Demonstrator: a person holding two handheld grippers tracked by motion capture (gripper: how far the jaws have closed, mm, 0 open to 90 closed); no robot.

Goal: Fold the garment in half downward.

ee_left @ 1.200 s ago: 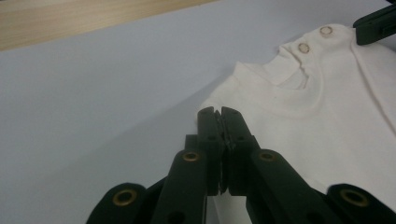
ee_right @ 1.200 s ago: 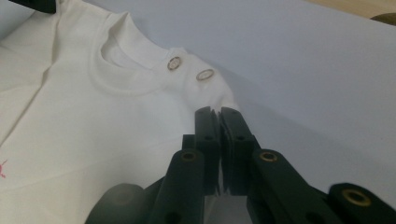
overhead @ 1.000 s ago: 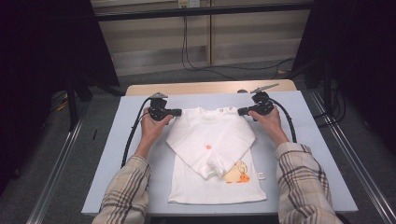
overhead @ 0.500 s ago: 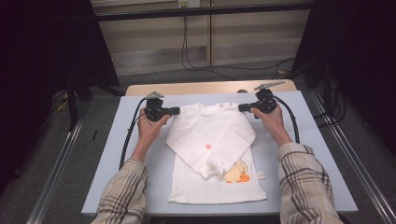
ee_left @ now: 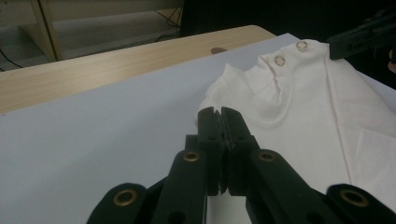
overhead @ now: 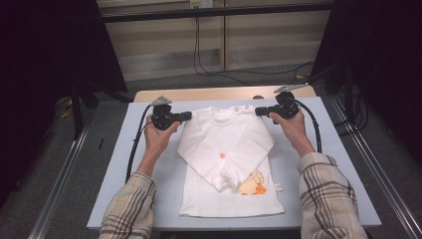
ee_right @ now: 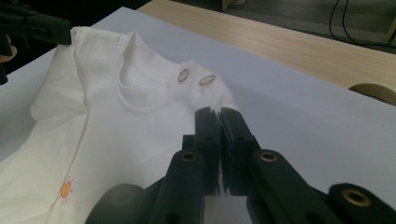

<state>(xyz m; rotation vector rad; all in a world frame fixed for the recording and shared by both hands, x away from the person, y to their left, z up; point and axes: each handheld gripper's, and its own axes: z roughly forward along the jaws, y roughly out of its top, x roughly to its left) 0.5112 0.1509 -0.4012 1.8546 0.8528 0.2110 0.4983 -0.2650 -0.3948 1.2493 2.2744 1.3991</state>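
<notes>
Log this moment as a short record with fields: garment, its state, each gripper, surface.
garment: small white long-sleeved shirt with orange prints
state: flat on its back, sleeves folded across the chest, two snaps at the shoulder
left gripper: jaws shut on the shirt's shoulder corner
right gripper: jaws shut on the other shoulder corner
surface: pale blue mat on a wooden table

White shirt (overhead: 226, 164) on grey table (overhead: 124, 199)

My left tool (overhead: 186, 116) and right tool (overhead: 260, 111) point inward at each other, both pinched closed, my forearms reaching forward, held well apart.
</notes>
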